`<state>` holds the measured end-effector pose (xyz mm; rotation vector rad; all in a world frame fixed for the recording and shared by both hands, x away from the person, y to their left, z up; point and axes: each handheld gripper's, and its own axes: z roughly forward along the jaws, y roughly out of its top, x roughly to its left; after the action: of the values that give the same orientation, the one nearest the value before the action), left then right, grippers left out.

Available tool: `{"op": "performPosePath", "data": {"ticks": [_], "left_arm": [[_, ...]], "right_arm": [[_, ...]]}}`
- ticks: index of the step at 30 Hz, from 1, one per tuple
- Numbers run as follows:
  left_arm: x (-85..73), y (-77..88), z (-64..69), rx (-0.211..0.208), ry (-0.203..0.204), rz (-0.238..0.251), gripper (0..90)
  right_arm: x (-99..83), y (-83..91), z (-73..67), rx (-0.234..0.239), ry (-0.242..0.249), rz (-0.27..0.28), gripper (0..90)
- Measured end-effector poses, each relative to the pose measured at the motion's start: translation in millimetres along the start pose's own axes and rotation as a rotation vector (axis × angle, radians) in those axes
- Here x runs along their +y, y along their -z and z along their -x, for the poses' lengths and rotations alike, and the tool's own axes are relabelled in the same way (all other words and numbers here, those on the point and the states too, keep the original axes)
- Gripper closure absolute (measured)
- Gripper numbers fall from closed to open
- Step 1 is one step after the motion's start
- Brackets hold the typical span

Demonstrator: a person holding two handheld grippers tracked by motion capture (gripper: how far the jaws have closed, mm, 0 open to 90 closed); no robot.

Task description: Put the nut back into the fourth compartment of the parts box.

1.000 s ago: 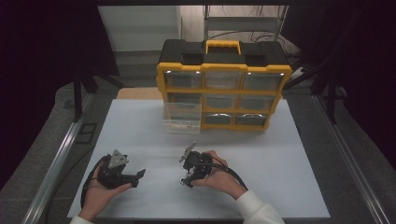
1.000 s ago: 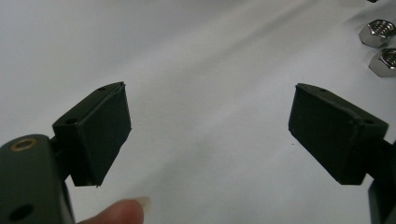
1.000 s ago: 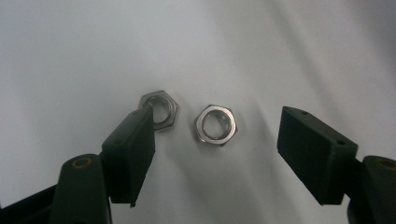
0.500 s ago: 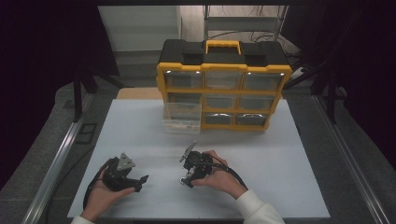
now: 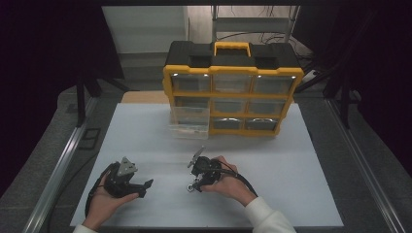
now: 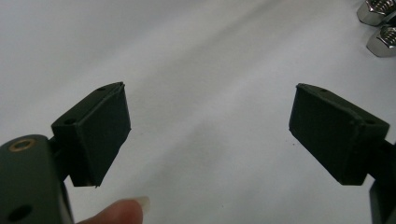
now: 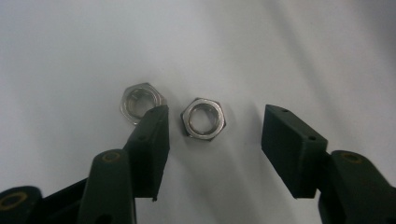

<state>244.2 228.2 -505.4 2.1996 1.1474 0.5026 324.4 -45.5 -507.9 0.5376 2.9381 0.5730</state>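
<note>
While both hands rest low on the white table, the scene reads as follows:
Right gripper [image 7: 212, 135]: jaws partly open and just now closing; the nearer nut lies between them, and neither pad presses on it
Right gripper, high view [image 5: 193, 187]: held in the person's right hand near the front middle of the table, jaws pointing down at the surface
Nearer nut [image 7: 203, 118]: bright steel hex nut, lying flat on the table with its bore facing up; it sits close beside the left-hand pad in the right gripper view and well apart from the other pad
Second nut [image 7: 142, 101]: same kind, flat on the table, just beside the first; the tip of the left-hand pad overlaps its lower edge in the right gripper view, so it lies outside the jaws
Left gripper [image 6: 210, 126]: jaws wide open, nothing between them but bare table
Left gripper, high view [image 5: 145, 187]: held in the left hand at the front left, well apart from the right gripper
Nuts in the left gripper view [image 6: 380, 28]: both show at the top right corner, beyond the jaws
Table [image 5: 301, 165]: white sheet
Organiser case [image 5: 233, 87]: yellow and black, stands upright at the far edge
Clear drawer [image 5: 189, 122]: pulled out at the case's lower left, resting on the table
</note>
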Motion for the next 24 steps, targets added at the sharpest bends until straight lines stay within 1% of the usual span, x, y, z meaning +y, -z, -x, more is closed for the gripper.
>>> {"op": "performPosePath", "data": {"ticks": [2,6,7,8,9,10,13,15,17,18,19,20,21,24], "left_arm": [[0.1,0.3,-0.2,0.001,0.0,0.001,13.3],[0.3,0.7,-0.1,0.001,0.0,0.003,13.3],[0.5,0.9,0.0,-0.003,0.001,0.004,13.3],[0.8,1.2,0.1,-0.01,0.006,0.008,13.3],[1.2,1.1,1.0,-0.014,0.021,0.023,13.3],[1.5,1.7,0.8,-0.013,0.016,0.02,13.3],[1.5,1.8,0.7,-0.01,0.016,0.022,13.3],[1.4,1.7,0.5,-0.009,0.018,0.022,13.3],[1.5,1.7,0.5,-0.008,0.018,0.023,13.3],[1.6,1.7,0.6,-0.008,0.017,0.023,13.3],[1.6,1.7,0.7,-0.008,0.016,0.023,13.3],[1.7,1.7,0.9,-0.009,0.015,0.022,13.3],[1.7,1.6,1.0,-0.009,0.014,0.022,13.3],[1.6,1.6,0.8,-0.008,0.017,0.023,13.3]], "right_arm": [[-0.1,-1.1,0.4,-0.005,0.0,-0.008,43.1],[0.0,-1.6,2.0,-0.001,-0.005,-0.002,43.4],[0.0,-1.5,1.9,-0.006,-0.009,-0.006,43.5],[0.2,-1.7,2.4,0.001,-0.012,-0.004,43.8],[0.2,-1.8,2.6,-0.001,-0.015,-0.002,44.4],[0.4,-1.8,3.4,0.004,-0.014,-0.002,45.1],[0.8,-1.5,3.7,0.004,-0.021,-0.007,47.0],[1.5,-1.8,3.5,0.004,-0.018,-0.008,47.7],[2.7,-2.7,4.0,0.0,-0.003,-0.001,48.4],[3.5,-2.6,3.6,0.007,-0.007,-0.007,48.7],[4.2,-3.4,4.8,0.003,0.013,0.002,49.0],[4.7,-3.6,4.8,0.003,0.014,0.002,49.6],[5.3,-3.9,4.3,0.01,0.004,0.003,50.8],[6.9,-3.9,4.4,0.017,0.007,0.003,56.9]]}}
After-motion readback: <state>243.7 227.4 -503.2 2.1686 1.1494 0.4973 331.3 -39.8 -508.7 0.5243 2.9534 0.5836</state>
